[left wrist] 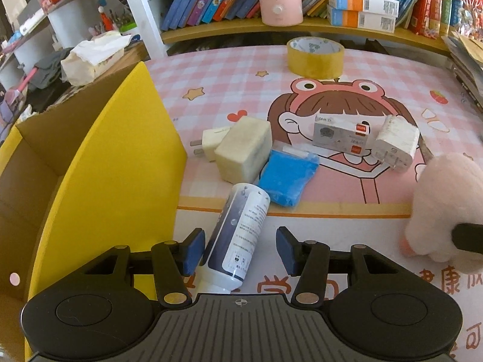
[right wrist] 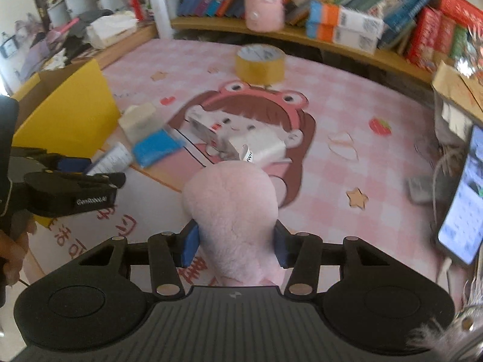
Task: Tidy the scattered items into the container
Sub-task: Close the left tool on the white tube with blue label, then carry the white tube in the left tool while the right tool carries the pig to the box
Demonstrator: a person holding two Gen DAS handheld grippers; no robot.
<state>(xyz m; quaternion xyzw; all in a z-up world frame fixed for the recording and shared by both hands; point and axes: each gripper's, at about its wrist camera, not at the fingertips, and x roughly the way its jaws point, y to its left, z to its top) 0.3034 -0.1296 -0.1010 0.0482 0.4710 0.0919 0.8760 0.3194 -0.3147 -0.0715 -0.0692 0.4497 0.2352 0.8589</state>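
Tidying barely begun: the yellow cardboard box (left wrist: 99,157) looks empty where visible.
Your right gripper (right wrist: 235,246) clamps the pink plush toy (right wrist: 232,211); your left gripper (left wrist: 240,252), fingers wide, straddles the white tube (left wrist: 238,232).

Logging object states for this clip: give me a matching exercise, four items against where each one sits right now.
Items:
1. pink plush toy
2. white bottle
3. tape roll
4. blue packet

Places:
A. standing near the bookshelf edge
B. lying between the open left gripper fingers
C. clamped in the right gripper
D. lying beside the beige sponge block

Pairs: 1-C, 2-B, 3-A, 4-D
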